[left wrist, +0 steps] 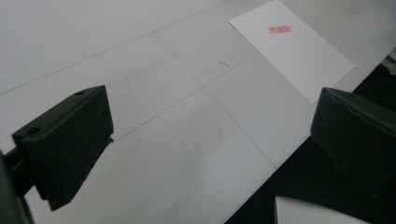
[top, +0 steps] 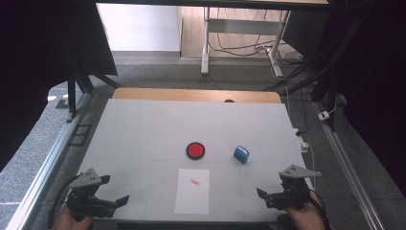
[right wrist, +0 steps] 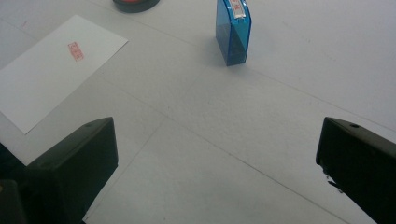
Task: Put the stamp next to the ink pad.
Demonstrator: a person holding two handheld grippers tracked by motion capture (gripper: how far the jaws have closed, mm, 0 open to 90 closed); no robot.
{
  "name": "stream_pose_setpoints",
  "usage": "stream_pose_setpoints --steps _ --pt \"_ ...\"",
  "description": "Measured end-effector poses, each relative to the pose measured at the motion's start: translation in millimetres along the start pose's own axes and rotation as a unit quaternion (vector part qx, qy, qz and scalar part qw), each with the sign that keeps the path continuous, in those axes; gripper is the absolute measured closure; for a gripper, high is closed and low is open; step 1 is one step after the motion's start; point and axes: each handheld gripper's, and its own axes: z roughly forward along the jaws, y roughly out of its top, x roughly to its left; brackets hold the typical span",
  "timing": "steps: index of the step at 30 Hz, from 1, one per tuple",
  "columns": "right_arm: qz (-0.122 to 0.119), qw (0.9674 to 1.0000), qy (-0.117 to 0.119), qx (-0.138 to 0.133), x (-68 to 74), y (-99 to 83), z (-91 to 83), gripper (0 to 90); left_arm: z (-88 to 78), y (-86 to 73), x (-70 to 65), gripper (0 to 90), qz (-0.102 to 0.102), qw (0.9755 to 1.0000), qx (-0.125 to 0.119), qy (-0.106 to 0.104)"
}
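A white sheet of paper (top: 193,190) with a small red stamp mark (top: 194,181) lies near the table's front edge. Beyond it sits a round red ink pad (top: 195,150) in a black case, and to its right a blue stamp (top: 241,154) stands upright. My left gripper (top: 122,201) rests at the front left, open and holding nothing; the paper (left wrist: 292,46) lies ahead of its jaws. At the front right my right gripper (top: 261,193) is open too, with the blue stamp (right wrist: 233,30) and the paper (right wrist: 53,65) farther off in front of it.
The white table (top: 143,129) ends in a wooden strip (top: 196,95) at the far side. Metal rails run along both sides. Desk legs and cables (top: 239,45) stand on the floor behind the table.
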Motion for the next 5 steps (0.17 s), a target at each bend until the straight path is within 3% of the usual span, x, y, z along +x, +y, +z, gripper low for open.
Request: stream_pose_setpoints --steps 5 --pt "0.008 0.9999 0.002 0.006 -1.7 -1.4 -0.4 0.0 0.7 1.3 0.6 0.0 -0.002 1.0000 0.001 -0.004"
